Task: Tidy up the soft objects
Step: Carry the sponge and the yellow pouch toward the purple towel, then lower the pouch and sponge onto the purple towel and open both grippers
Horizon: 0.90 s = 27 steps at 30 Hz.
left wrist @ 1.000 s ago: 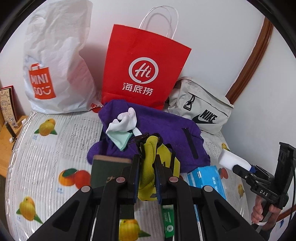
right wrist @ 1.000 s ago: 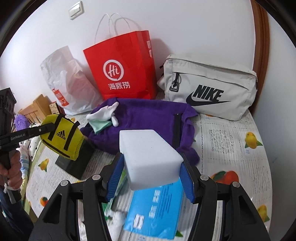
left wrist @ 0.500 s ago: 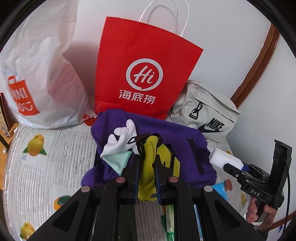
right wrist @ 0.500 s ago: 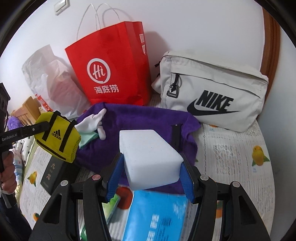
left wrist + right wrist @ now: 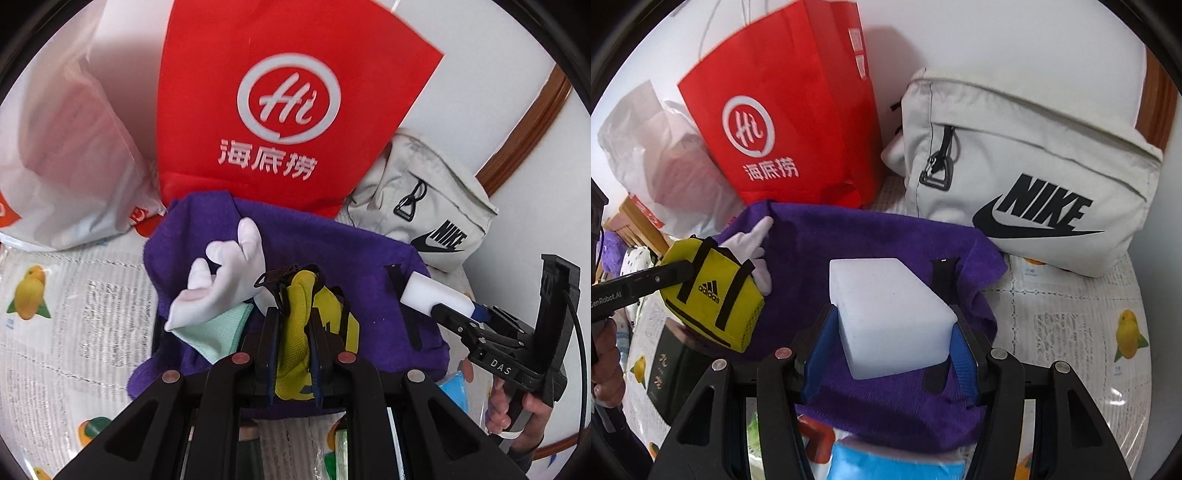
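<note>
Left gripper (image 5: 293, 341) pitched downward, jaws clamped on yellow pouch (image 5: 299, 332). Right gripper (image 5: 892, 341) alongside, pitched downward, jaws clamped on white sponge (image 5: 890, 314).

Both grippers were black plastic with silver screw heads on their linkage arms. The left gripper (image 5: 293, 343) had thin dark-blue pads; the right gripper (image 5: 888, 354) had brighter blue ones. The right one's body bore white "DAS" lettering, an upright black bracket and a thin black cable; the left's read something like "GenRobot.AI".
</note>
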Motion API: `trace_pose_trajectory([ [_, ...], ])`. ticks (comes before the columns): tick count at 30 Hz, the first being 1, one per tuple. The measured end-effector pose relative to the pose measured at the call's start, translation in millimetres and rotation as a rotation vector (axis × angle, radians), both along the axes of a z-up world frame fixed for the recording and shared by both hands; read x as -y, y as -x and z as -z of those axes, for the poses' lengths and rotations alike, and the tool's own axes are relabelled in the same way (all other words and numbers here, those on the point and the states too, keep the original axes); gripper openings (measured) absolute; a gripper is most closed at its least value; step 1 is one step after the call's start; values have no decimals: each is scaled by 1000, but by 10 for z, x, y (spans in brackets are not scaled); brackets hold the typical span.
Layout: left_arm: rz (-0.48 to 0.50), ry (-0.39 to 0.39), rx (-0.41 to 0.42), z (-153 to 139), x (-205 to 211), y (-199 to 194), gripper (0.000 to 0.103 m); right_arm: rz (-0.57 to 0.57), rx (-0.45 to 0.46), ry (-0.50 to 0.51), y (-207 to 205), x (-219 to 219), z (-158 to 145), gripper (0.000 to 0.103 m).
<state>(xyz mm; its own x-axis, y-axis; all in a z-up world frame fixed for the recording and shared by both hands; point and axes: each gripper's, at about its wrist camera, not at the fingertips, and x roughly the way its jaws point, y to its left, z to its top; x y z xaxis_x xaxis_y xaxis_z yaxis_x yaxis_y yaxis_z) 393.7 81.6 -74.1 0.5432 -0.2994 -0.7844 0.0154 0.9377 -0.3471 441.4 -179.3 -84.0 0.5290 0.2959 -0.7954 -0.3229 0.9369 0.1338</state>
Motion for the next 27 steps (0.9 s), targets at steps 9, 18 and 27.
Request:
trace_pose_trajectory([
  [9, 4, -18, -77, 293, 31, -182, 14, 6, -62, 44, -258, -5, 254, 58],
  [18, -11, -27, -117, 427, 1, -286, 17, -5, -113, 66, -392, -12, 393, 59],
  [27, -33, -27, -153, 480, -25, -294, 30, -54, -139, 106, -332, -132, 525, 63],
])
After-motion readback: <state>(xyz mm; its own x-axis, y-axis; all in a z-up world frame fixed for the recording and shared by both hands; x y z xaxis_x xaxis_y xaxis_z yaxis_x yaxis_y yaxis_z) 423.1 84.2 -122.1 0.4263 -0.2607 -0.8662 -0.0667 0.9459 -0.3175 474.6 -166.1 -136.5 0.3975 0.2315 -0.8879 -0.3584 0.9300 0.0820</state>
